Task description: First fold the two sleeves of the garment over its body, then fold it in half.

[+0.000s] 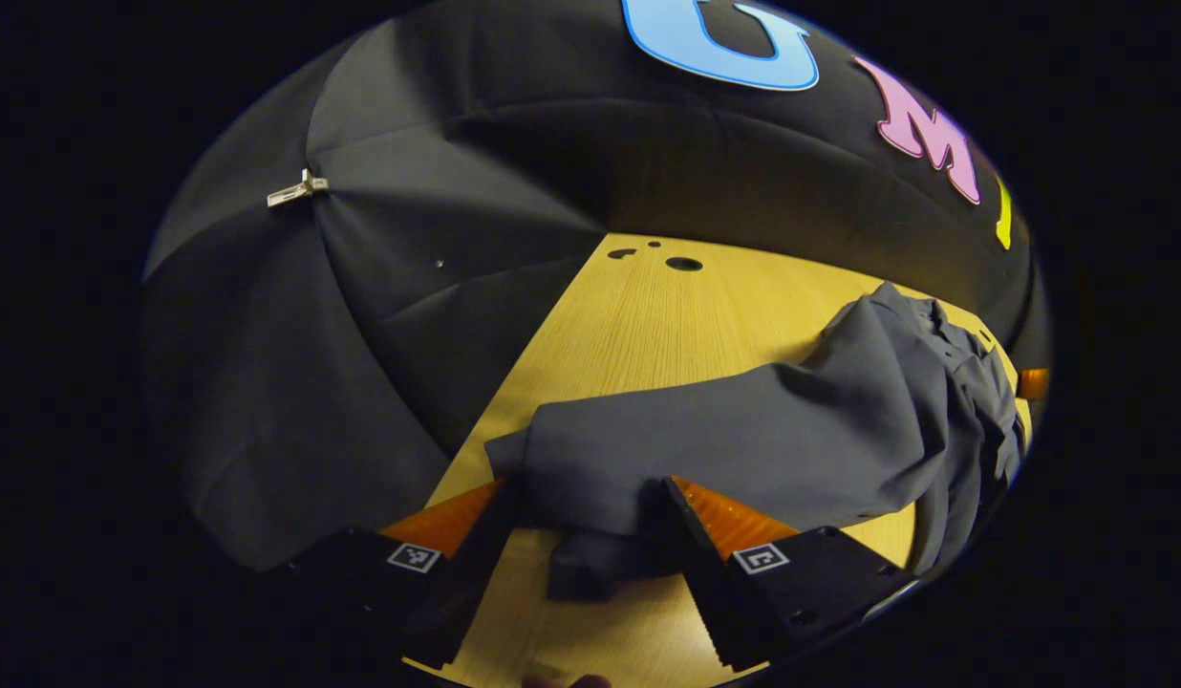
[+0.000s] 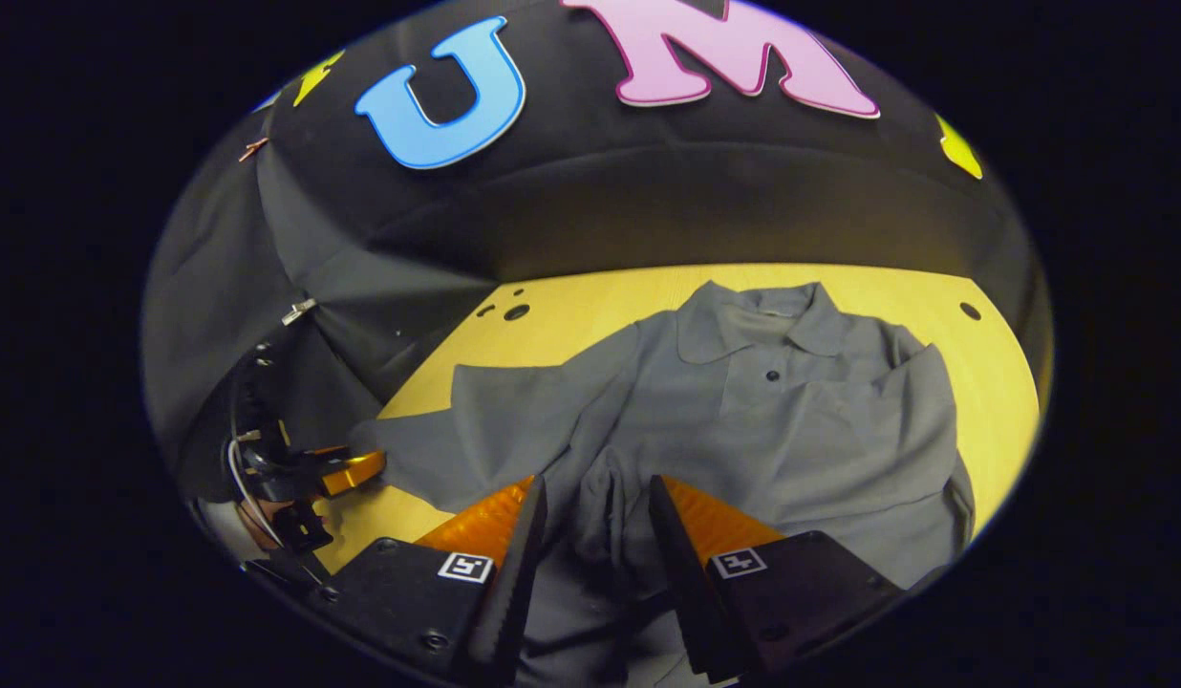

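Observation:
A grey collared shirt [image 2: 772,420] lies face up on the yellow wooden table [image 2: 590,306], collar [image 2: 762,320] at the far side. One sleeve is folded in over the body [image 2: 896,411]. The other sleeve [image 2: 495,420] stretches out flat to the side. My right gripper [image 2: 598,516] is open low over the shirt's lower middle, with a bunched ridge of cloth between its fingers. My left gripper [image 1: 586,516] is open at the end of the outstretched sleeve [image 1: 648,440], whose cuff drapes between and over its fingertips. The left gripper [image 2: 356,470] also shows beside that cuff.
The black cloth wall [image 1: 380,287] runs close along the table's left edge and back. Small round holes [image 1: 684,264] sit in the table's far corners [image 2: 970,311]. Bare wood [image 1: 648,315] lies beyond the sleeve. A metal clip [image 1: 297,189] pins the wall cloth.

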`<state>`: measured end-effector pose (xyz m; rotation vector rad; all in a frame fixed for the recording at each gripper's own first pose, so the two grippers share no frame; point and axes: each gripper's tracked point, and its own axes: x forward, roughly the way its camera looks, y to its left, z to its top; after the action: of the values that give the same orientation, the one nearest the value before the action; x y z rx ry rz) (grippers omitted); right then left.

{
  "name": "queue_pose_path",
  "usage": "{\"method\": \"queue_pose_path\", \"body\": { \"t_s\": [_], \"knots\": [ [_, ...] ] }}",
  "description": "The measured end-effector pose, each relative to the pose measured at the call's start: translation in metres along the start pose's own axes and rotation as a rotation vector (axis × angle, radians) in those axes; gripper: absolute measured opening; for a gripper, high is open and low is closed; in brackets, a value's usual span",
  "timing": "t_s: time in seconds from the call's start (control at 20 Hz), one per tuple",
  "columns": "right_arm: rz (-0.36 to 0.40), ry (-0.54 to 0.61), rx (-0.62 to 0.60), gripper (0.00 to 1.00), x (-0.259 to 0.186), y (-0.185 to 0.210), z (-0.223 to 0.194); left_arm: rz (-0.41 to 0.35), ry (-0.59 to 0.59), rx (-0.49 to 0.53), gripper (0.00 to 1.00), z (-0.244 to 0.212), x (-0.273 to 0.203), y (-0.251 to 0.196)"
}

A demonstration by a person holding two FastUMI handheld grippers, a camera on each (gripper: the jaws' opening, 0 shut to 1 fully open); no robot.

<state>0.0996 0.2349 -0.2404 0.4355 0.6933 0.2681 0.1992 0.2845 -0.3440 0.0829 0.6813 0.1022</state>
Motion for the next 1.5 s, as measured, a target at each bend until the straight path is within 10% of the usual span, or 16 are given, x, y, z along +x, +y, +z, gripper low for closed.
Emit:
{"method": "queue_pose_path", "body": {
  "t_s": [0.25, 0.45, 0.55, 1.5],
  "knots": [
    [-0.068, -0.087, -0.018, 0.68, -0.071, -0.035, 0.022, -0.03, 0.008, 0.001, 0.94, 0.0, 0.005, -0.011],
    [-0.145, -0.13, -0.003, 0.67, -0.121, -0.07, 0.024, -0.045, 0.017, 0.039, 0.16, 0.005, 0.007, -0.017],
    [-0.185, -0.146, 0.011, 0.67, -0.141, -0.089, 0.024, -0.032, 0.013, 0.002, 0.08, 0.009, 0.007, -0.018],
    [-0.307, -0.22, 0.063, 0.68, -0.221, -0.199, 0.014, -0.273, -0.315, 0.019, 0.06, 0.145, -0.14, -0.21]
  ]
}}
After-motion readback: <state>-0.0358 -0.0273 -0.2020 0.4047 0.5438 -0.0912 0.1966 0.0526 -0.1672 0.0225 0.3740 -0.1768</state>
